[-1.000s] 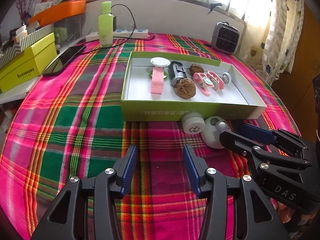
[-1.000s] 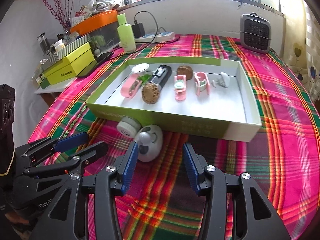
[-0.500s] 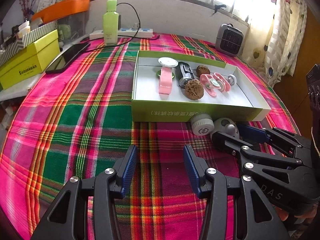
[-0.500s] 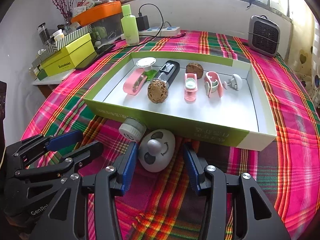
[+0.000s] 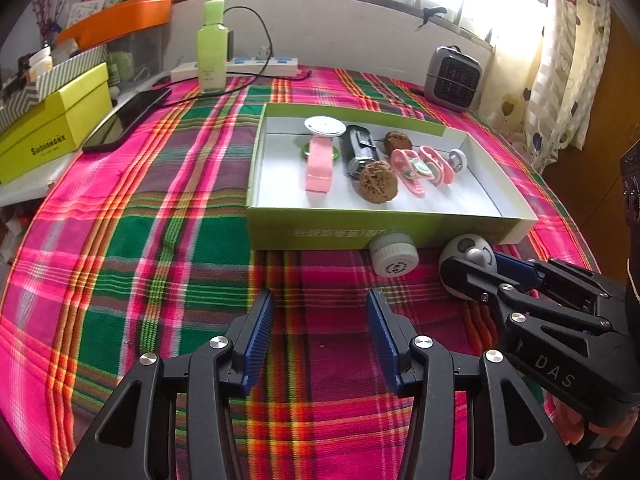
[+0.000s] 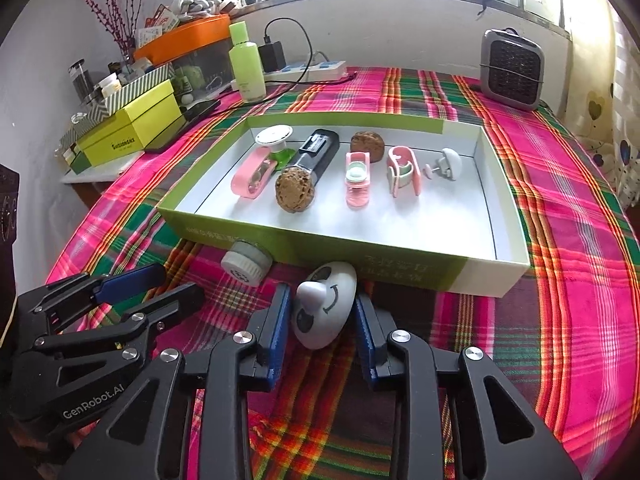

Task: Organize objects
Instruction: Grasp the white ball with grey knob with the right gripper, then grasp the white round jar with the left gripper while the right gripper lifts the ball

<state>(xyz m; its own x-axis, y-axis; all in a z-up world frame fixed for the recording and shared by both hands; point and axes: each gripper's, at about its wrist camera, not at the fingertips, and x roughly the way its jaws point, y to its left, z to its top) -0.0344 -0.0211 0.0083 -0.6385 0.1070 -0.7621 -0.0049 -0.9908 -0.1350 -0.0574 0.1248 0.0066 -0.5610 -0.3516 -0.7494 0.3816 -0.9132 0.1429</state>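
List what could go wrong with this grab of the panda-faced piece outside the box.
1. The right gripper is closing on the panda-faced piece, which is rounded and smooth-looking; it may squirt out of the blue pads.
2. It lies close against the green box; lifting may nudge the wall.
3. The white round cap lies close beside it and might get knocked and roll.

A table covered in a pink, green and orange plaid cloth (image 5: pixel 168 240) carries a shallow green tray (image 6: pixel 400 250) near its middle. Just in front of the tray lie a small white round cap (image 6: pixel 246 266) and a white panda-faced gadget (image 6: pixel 324 308). Toward the far edge stand a green bottle (image 5: pixel 211 46), a white power strip (image 5: pixel 240 68), a black phone (image 5: pixel 128 118) and a small grey heater (image 6: pixel 512 68).
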